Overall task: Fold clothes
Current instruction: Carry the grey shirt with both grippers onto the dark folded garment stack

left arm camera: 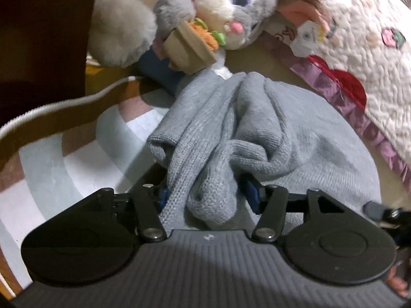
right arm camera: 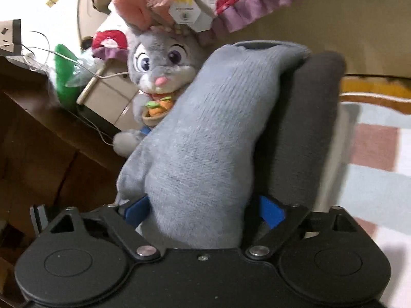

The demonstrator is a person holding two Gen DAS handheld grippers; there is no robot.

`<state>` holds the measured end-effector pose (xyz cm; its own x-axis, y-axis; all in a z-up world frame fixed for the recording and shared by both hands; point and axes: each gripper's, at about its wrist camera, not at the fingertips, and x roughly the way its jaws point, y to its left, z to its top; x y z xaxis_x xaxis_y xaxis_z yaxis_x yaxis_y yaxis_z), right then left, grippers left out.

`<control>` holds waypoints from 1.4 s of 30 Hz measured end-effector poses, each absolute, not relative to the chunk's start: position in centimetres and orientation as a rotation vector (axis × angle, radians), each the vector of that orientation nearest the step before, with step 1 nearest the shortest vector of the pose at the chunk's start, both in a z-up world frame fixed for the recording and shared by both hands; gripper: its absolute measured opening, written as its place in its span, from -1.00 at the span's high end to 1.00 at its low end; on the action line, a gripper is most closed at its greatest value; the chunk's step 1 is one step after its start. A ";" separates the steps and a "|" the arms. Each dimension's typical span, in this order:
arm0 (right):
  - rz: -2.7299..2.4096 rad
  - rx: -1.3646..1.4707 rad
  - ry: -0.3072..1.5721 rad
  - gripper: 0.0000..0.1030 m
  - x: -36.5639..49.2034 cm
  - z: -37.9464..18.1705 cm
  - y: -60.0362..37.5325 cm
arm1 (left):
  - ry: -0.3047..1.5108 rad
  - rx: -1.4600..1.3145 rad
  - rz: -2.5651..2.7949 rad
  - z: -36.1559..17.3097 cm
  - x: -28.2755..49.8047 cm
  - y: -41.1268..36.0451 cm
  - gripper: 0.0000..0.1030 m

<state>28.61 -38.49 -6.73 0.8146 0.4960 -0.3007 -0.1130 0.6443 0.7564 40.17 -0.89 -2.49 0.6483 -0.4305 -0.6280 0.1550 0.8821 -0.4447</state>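
Left tool (left arm camera: 205, 192): blue pads are clamped on a bunched fold of the grey knit garment (left arm camera: 257, 133); the rest of the fabric is spread out ahead of the pads toward the plush rabbit (left arm camera: 226, 7). Right tool (right arm camera: 203, 210): blue pads are closed on another part of the same grey knit garment (right arm camera: 205, 128), which is held raised and stands up in front of the camera, partly hiding the rabbit (right arm camera: 159, 61). A striped rug (left arm camera: 64, 159) is seen below and left of the garment. A white quilted blanket with a purple ruffle (left arm camera: 359, 51) is seen right of the rabbit, touching its ears. A cardboard box (right arm camera: 110, 97) is seen just left of the rabbit.
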 end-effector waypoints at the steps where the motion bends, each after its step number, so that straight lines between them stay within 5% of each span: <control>1: 0.365 0.787 0.518 -0.75 28.9 -6.5 -38.2 | 0.799 -0.386 -0.353 -2.6 40.2 -0.7 0.03; 2: 0.366 0.772 0.515 -0.57 29.1 -6.3 -37.9 | 0.794 -0.381 -0.367 -2.5 40.3 -0.8 0.33; 4: 0.366 0.741 0.509 -0.02 29.7 -5.9 -37.3 | 0.762 -0.302 -0.399 -0.9 40.1 -1.6 0.47; 6: 0.367 0.711 0.499 0.06 30.0 -5.4 -36.7 | 0.721 -0.264 -0.453 0.9 39.6 -2.1 0.49; 10: 0.368 0.641 0.354 -0.04 24.2 -3.1 -35.8 | 0.640 -0.269 -0.595 3.2 38.0 -2.4 0.47; 15: 0.270 0.650 0.742 -0.34 24.8 -9.1 -34.5 | 0.749 -0.325 -0.435 -1.1 37.4 -1.9 0.34; 21: 0.310 1.007 0.656 -0.48 22.4 -11.1 -41.7 | 0.669 -0.277 -0.276 -1.1 34.8 -1.0 0.15; 24: 0.293 1.032 0.617 -0.58 21.3 -10.5 -44.3 | 0.550 -0.210 -0.228 1.5 33.0 -0.6 0.22; 29: 0.235 1.112 0.569 -0.74 21.9 -11.7 -47.0 | 0.459 -0.275 -0.343 4.1 31.1 -0.3 0.04; 32: 0.203 1.149 0.529 -0.75 23.8 -12.6 -46.9 | 0.454 -0.154 -0.465 4.3 31.4 -3.4 -0.14; 33: 0.194 1.152 0.510 -0.69 24.5 -12.7 -46.8 | 0.479 -0.092 -0.497 4.0 32.1 -5.0 -0.35; 34: 0.184 1.156 0.491 -0.31 25.2 -12.8 -46.6 | 0.510 -0.027 -0.528 3.6 32.9 -6.7 -0.42; 35: 0.175 1.150 0.471 -0.21 25.9 -12.7 -46.4 | 0.541 0.039 -0.558 3.2 33.6 -8.4 -0.44; 37: 0.181 0.947 0.410 0.09 26.8 -9.5 -44.9 | 0.611 0.161 -0.512 1.8 35.2 -10.7 -0.31; 39: 0.222 0.719 0.367 0.17 27.3 -6.1 -42.8 | 0.677 0.197 -0.448 0.8 36.5 -11.1 0.83; 42: 0.207 0.486 0.410 0.20 29.2 -4.4 -41.1 | 0.689 0.170 -0.358 1.1 36.1 -10.2 0.83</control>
<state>29.19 -41.12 -4.35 0.8984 0.2878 -0.3318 -0.0960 0.8658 0.4910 36.11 -10.25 1.09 0.7140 -0.2659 -0.6477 0.3770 0.9255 0.0356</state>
